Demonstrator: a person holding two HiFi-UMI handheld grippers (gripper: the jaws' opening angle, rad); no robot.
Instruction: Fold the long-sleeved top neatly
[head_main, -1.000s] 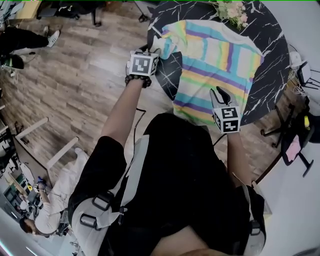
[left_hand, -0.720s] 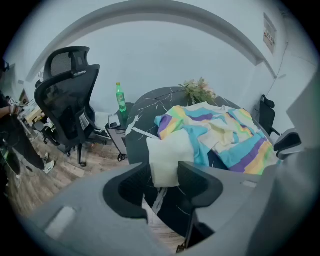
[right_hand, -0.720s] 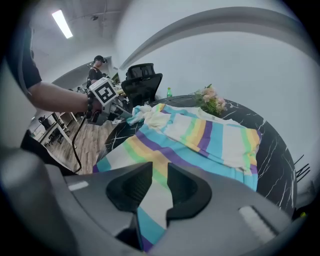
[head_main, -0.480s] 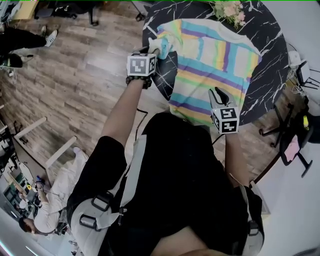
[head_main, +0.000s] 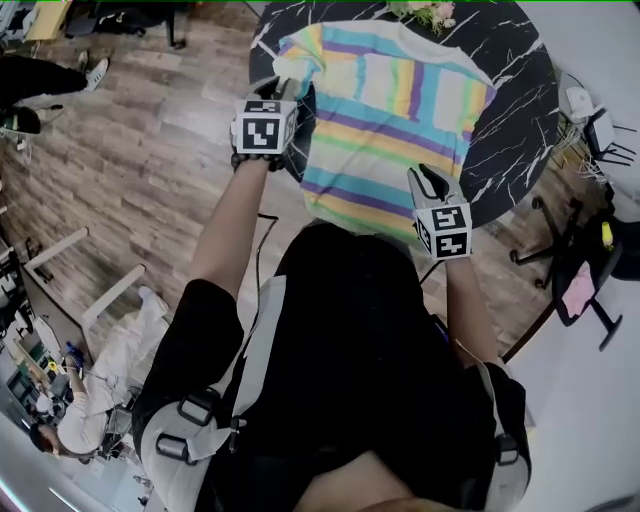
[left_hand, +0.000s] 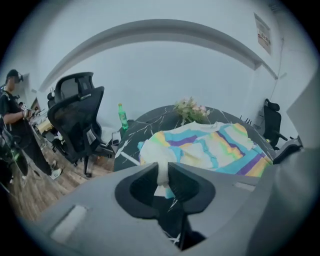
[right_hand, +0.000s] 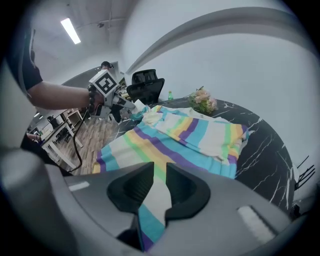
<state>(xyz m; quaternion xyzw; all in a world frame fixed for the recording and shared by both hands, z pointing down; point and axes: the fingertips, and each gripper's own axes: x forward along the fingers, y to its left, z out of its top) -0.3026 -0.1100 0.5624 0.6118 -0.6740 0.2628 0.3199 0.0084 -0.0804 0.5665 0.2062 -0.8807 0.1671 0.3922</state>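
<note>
The long-sleeved top (head_main: 400, 100), striped in yellow, turquoise, purple and white, lies spread on a round black marble table (head_main: 520, 130). My left gripper (head_main: 282, 88) is at the top's left side, shut on the white end of a sleeve (left_hand: 162, 172) and holding it just above the table. Its jaws have just been closing, with the sleeve between them. My right gripper (head_main: 428, 176) is at the near hem, shut on the striped cloth (right_hand: 156, 192). Its jaws have also just closed a little further on the cloth. The right gripper view shows the left gripper (right_hand: 131, 104) holding the sleeve.
A bunch of flowers (head_main: 420, 12) lies at the table's far edge. A black office chair (left_hand: 75, 115) and a green bottle (left_hand: 121, 116) stand beyond the table, and a person (left_hand: 12, 120) stands at the left. Another chair (head_main: 590, 290) is at the right, on the wooden floor (head_main: 150, 150).
The left gripper's jaws have narrowed onto the sleeve end, and it has risen with the sleeve. The right gripper has shifted with the hem in its jaws.
</note>
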